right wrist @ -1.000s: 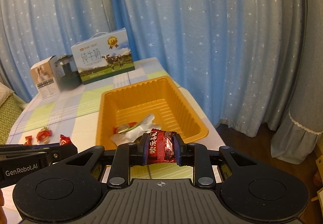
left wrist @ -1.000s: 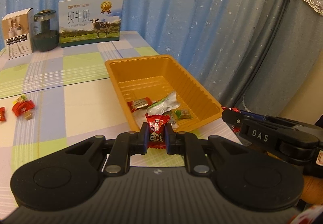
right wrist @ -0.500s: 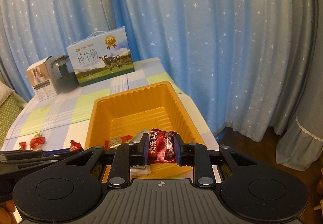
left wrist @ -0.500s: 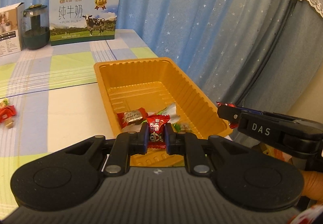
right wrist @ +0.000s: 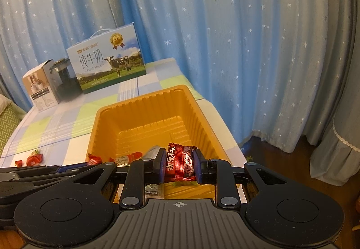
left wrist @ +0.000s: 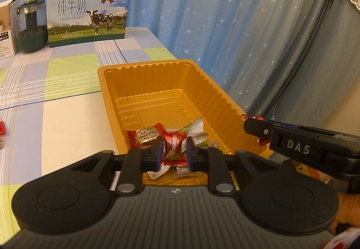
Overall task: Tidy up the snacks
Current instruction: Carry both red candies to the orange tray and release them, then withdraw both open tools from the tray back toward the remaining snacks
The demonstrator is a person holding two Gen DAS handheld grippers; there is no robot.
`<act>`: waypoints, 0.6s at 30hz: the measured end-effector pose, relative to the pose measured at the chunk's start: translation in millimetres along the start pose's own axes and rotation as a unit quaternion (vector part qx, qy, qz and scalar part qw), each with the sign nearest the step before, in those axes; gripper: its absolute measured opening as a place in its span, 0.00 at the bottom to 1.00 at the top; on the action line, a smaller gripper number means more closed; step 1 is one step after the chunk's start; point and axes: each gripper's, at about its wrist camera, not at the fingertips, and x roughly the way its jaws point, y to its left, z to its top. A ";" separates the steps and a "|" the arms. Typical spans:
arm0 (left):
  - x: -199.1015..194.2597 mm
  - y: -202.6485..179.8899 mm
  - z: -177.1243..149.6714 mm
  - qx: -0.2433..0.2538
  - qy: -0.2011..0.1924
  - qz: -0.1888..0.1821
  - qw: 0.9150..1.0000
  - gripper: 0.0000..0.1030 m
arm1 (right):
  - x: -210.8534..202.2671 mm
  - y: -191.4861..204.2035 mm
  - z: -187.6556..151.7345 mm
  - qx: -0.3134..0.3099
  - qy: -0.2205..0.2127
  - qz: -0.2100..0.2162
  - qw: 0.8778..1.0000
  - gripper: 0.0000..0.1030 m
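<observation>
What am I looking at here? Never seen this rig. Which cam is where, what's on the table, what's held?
No robot: a person holds a two-finger gripper in each hand, each with a fisheye camera looking along its fingers.

Left wrist view: the left gripper is over the orange tray. Its jaws have just been opening, and a blurred red candy sits between them, apparently being let go. The right gripper pokes in from the right.

Right wrist view: the right gripper is shut on a red snack packet above the same tray.

A few wrapped snacks already lie in the tray; more candies wait on the checked tablecloth, beside a milk carton.
</observation>
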 end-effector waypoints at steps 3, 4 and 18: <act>-0.5 3.7 -3.1 0.001 -0.001 0.007 1.000 0.28 | 1.9 -2.1 0.4 0.002 0.001 0.000 1.000 0.25; -1.3 5.2 -4.3 0.001 0.000 0.009 1.000 0.28 | 2.4 -2.4 0.9 0.003 0.002 0.000 1.000 0.25; -26.8 24.6 -12.5 -0.020 -0.009 0.022 1.000 0.30 | 12.0 2.5 4.1 0.018 0.006 0.020 1.000 0.25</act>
